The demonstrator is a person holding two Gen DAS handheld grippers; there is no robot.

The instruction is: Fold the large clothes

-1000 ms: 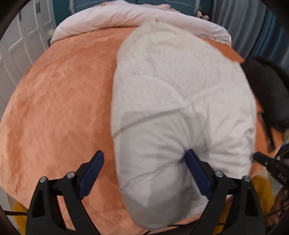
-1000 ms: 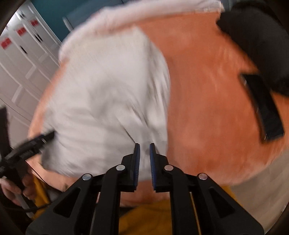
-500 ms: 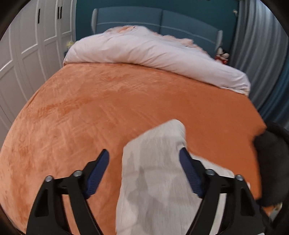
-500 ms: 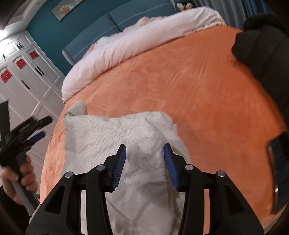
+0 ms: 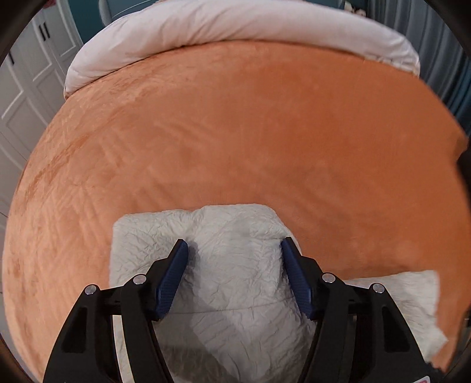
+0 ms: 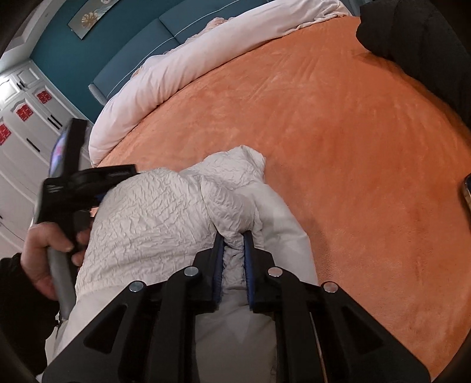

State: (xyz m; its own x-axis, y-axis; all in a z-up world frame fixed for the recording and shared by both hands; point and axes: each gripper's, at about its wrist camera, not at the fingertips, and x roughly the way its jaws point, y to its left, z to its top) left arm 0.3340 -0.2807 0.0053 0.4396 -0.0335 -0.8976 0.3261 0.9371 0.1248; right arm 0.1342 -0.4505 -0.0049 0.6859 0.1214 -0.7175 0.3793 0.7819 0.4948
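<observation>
A white crinkled padded jacket [image 5: 235, 294] lies bunched at the near edge of the bed. My left gripper [image 5: 234, 253] points down into it. Its jaws are closing, and a puffy bulge fills the wide gap, touching both blue pads. In the right wrist view the jacket [image 6: 147, 212] spreads to the left. There my right gripper [image 6: 234, 238] is closing, its jaws almost together and pinching a fold. The left gripper [image 6: 88, 182] shows at that view's left side, held by a hand [image 6: 44, 247] and pressed against the jacket's far side.
An orange plush blanket [image 5: 235, 132] covers the bed. A pale rolled duvet [image 5: 235, 26] lies along its far end. A black garment [image 6: 418, 44] sits at the far right, a phone [image 6: 466, 191] at the right edge. White wardrobe doors [image 5: 26, 88] stand to the left.
Both grippers have come down onto the jacket, which lay spread out and is now bunched near the front edge. The right jaws opened, then closed on a fold. The left jaws narrowed around a bulge.
</observation>
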